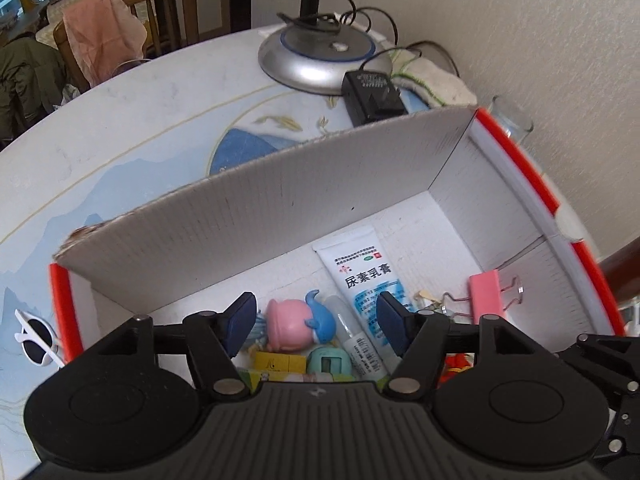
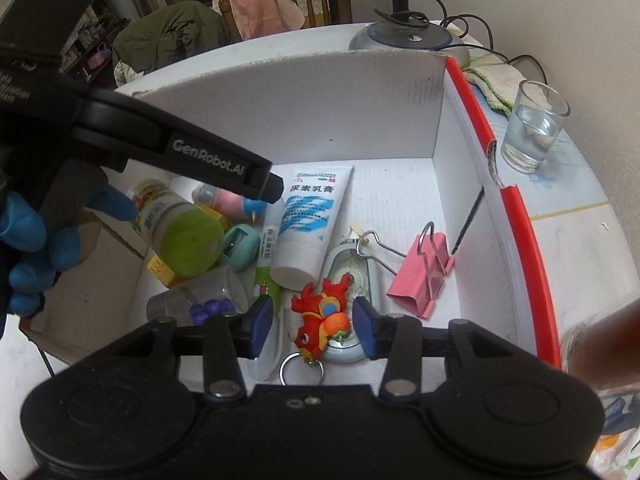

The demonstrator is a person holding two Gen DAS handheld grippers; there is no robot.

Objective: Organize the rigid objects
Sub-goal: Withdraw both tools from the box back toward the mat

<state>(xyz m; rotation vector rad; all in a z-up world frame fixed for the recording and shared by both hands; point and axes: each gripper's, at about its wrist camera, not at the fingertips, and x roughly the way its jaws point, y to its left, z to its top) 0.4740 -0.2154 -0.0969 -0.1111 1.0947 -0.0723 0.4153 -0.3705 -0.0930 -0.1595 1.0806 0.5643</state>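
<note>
Left wrist view: left gripper (image 1: 316, 322) hangs released above the glossy pink toy (image 1: 289, 326) in the box's (image 1: 256, 216) near-left corner, beside the soft tube (image 1: 362, 280). Right wrist view: right gripper (image 2: 313, 326) gapes around the rubbery red keychain (image 2: 320, 318) at the near edge, pads clear; its ring (image 2: 301, 369) may snag the dispenser (image 2: 348, 276) underneath.

daylight, even | soft shadows | sharp centre | fisheye-warped edges
</note>
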